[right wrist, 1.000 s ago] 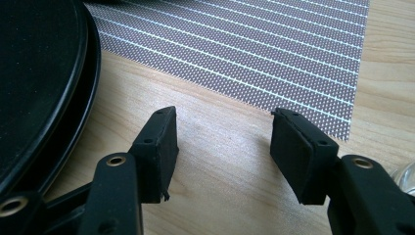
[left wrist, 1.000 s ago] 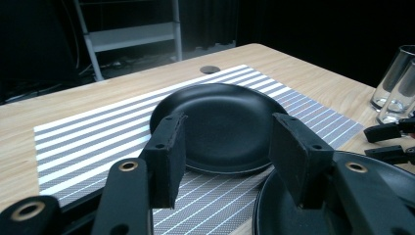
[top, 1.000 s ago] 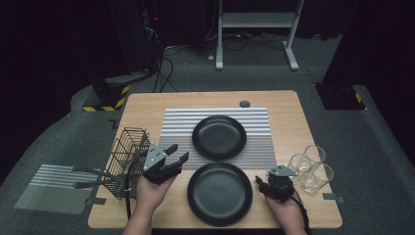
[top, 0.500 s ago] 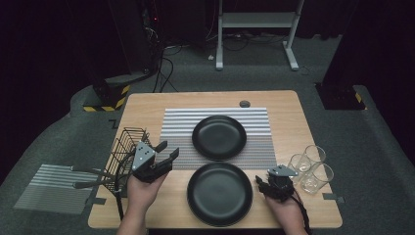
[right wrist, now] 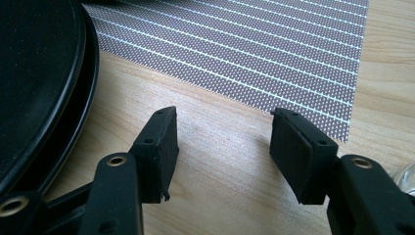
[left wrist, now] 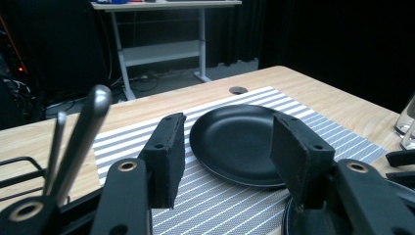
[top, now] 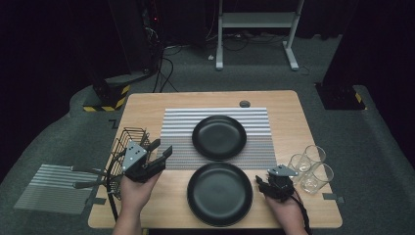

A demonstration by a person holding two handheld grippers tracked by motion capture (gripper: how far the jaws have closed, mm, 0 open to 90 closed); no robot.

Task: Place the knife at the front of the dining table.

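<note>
Lower left of the high view: left gripper [top: 164, 152] raised beside a wire basket [top: 128, 142], jaws spread and empty, aimed toward the far black plate [top: 219, 137] on the striped mat [top: 177, 128]. Lower centre: near black plate [top: 219, 193] on bare wood, with the right gripper [top: 259, 182] just off its right edge, jaws spread over the table [right wrist: 220, 161], pinching nothing. Lower right: three clear glasses [top: 310, 167].

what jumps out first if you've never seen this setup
Two black plates: the far plate sits on the striped placemat, the near plate on bare wood between the hands. The left gripper hangs open beside a wire basket holding cutlery at the table's left edge; the right gripper, also open, lies by three clear glasses.
</note>
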